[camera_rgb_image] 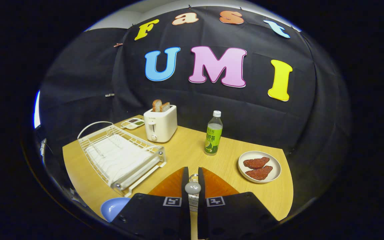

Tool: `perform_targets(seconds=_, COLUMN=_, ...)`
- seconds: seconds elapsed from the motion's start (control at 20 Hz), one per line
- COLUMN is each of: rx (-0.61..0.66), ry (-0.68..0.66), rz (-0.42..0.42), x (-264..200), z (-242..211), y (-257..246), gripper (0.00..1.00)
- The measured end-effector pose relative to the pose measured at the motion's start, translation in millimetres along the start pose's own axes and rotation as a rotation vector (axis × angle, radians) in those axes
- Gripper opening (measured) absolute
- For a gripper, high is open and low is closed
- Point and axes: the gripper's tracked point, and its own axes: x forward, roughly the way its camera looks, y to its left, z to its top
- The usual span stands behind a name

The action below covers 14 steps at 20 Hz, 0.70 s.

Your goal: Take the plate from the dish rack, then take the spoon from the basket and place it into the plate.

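My gripper [192, 171] hangs just above the table with its fingers close together, shut on a metal spoon [192, 188]. The spoon's rounded end shows between the fingers, and its perforated handle runs back toward the gripper body. Directly under and ahead of the fingers lies an orange-brown plate [217, 185] on the wooden table; the fingers hide its middle. The white wire dish rack [122, 156] stands to the left of the fingers with no dishes in it. A blue rounded container [113, 207], partly hidden by the gripper body, sits at the near left.
A white toaster [160, 125] holding bread slices stands beyond the rack, with a small condiment tray [132, 123] beside it. A green bottle [213, 135] stands beyond the fingers. A white plate with two meat pieces [259, 166] lies to the right. The table's edge [287, 186] runs close behind it.
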Motion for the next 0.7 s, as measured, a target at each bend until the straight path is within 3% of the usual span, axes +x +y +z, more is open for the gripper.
perform_targets(seconds=0.3, rx=-0.037, ry=-0.065, rz=0.180, x=-37.7, z=28.0, y=46.8, gripper=0.12)
perform_targets(seconds=0.7, rx=-0.099, ry=0.057, rz=0.311, x=-47.2, z=-47.4, y=111.0, gripper=0.12)
